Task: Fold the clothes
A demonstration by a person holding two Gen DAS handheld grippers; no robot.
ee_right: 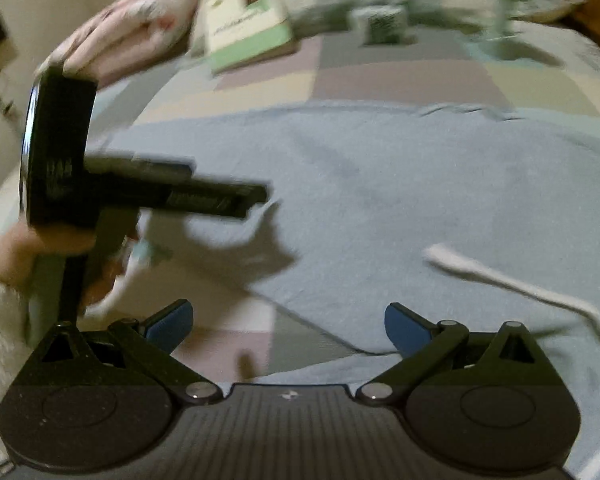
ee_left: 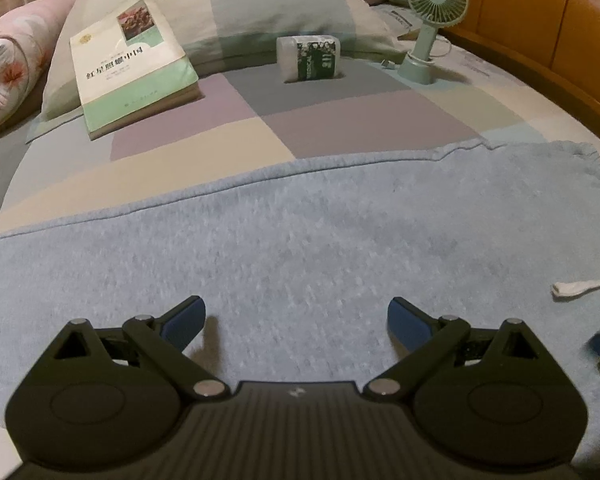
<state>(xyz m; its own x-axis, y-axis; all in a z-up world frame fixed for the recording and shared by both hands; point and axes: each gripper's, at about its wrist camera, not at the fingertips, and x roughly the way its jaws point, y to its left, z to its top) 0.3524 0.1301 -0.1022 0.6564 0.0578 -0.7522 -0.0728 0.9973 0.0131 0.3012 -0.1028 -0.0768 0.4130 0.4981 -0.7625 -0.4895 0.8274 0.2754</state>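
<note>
Bed surface: blue garment [ee_left: 340, 232] lies flat, 0 folds made. Your left gripper [ee_left: 296, 322] and right gripper [ee_right: 288, 326] gape empty; drawstring [ee_right: 512, 280] at 3 o'clock.

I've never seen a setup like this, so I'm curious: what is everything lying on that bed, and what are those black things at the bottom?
Fuzzy light-blue garment: one, spread flat on bed.
White drawstring cord: one, on garment's right part.
Green-and-white paperback book: one, leaning on pillow.
Patchwork pastel pillow: one, at bed's head.
Wrapped tissue pack: one, white-green, before pillow.
Mint-green handheld fan: one, upright, right.
Pink floral rolled quilt: one, left.
Left gripper: black, blue-padded jaws open.
Right gripper: same, open.
</note>
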